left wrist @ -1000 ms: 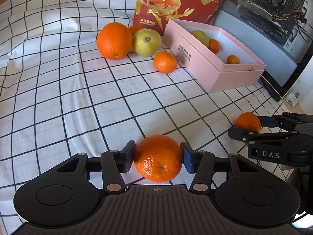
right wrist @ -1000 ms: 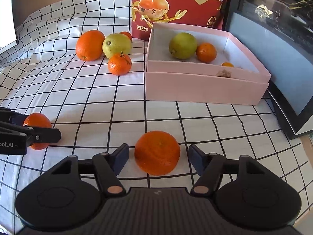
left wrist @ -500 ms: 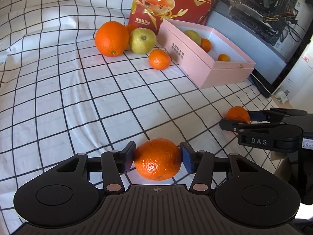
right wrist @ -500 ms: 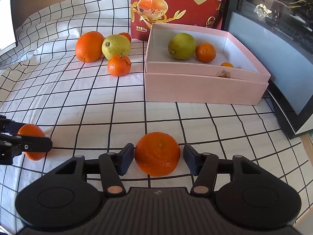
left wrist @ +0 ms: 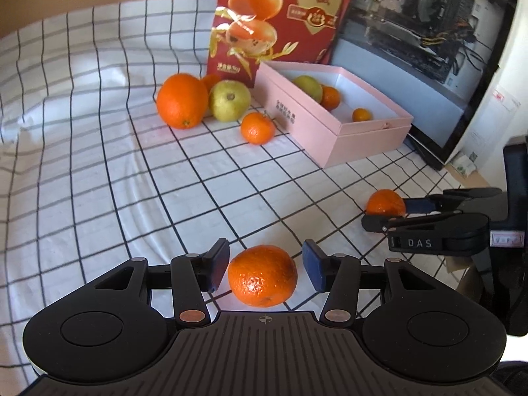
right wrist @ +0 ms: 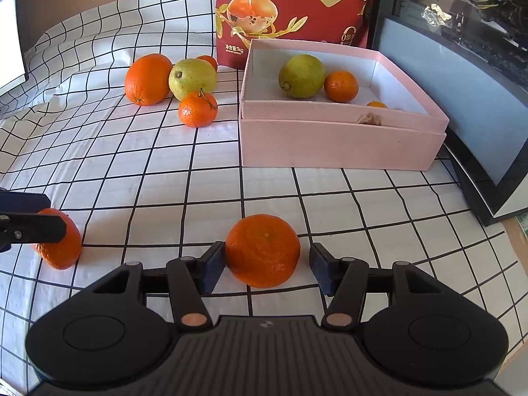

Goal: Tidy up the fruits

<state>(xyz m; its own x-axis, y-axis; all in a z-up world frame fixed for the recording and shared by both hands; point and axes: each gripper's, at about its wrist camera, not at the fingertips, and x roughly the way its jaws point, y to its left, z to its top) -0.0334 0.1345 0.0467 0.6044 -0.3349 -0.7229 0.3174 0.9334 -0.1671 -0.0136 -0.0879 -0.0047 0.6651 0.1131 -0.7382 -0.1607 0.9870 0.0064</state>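
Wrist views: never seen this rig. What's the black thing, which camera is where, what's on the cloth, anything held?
No robot: a person holds a two-finger gripper in each hand, each with a fisheye camera looking along its fingers; the black shape is that gripper. The left gripper straddles one orange mandarin, the right gripper another orange mandarin; both are open, fruit resting on the white checked cloth, nothing held. Behind: pink cardboard box with fruit inside, large orange, yellow-green fruit, red snack bag.

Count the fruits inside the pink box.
3: yellow-green fruit back left, mandarin beside it on the right, small orange fruit half hidden behind the pink box's near wall. More could hide there.
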